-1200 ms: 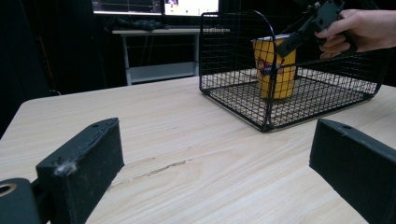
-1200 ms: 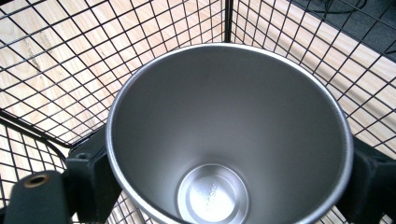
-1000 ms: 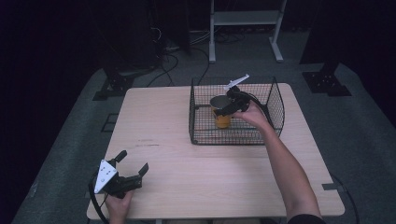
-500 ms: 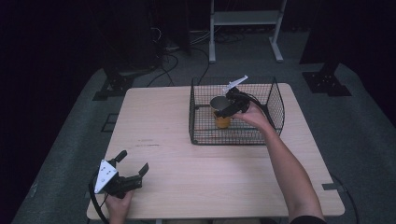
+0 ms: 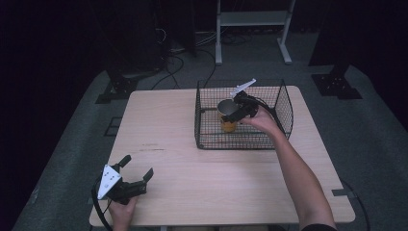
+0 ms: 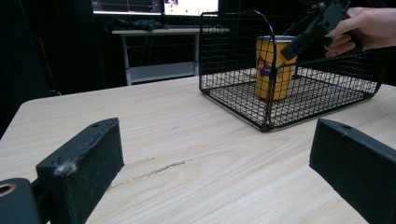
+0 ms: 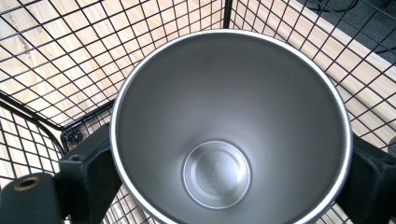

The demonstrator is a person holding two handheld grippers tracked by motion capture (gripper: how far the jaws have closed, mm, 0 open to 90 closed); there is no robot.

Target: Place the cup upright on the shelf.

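Flanking the steel rim of the yellow cup (image 7: 231,126) on two sides, the black jaws of the right gripper (image 5: 239,109) sit at the cup's upper wall in the right gripper view, one at the lower left and one at the lower right; they stand about a cup's width apart and appear to press against it, though whether they grip firmly cannot be told. That view looks straight down into the cup's bare metal inside, with the wire floor of the basket (image 7: 56,51) all around it. From the high view the cup (image 5: 227,117) stands upright inside the black wire basket (image 5: 284,103), toward its middle-left part, and the person's right hand (image 5: 260,120) reaches over the near wall to hold the gripper above it. The left gripper view shows the cup (image 6: 273,67) upright on the basket's (image 6: 229,60) floor with the right gripper (image 6: 306,35) slanting down onto its rim. Far off at the near left corner of the wooden table (image 5: 163,125), the left gripper (image 5: 137,171) rests with its jaws spread wide and nothing between them, held by the left hand (image 5: 120,211).
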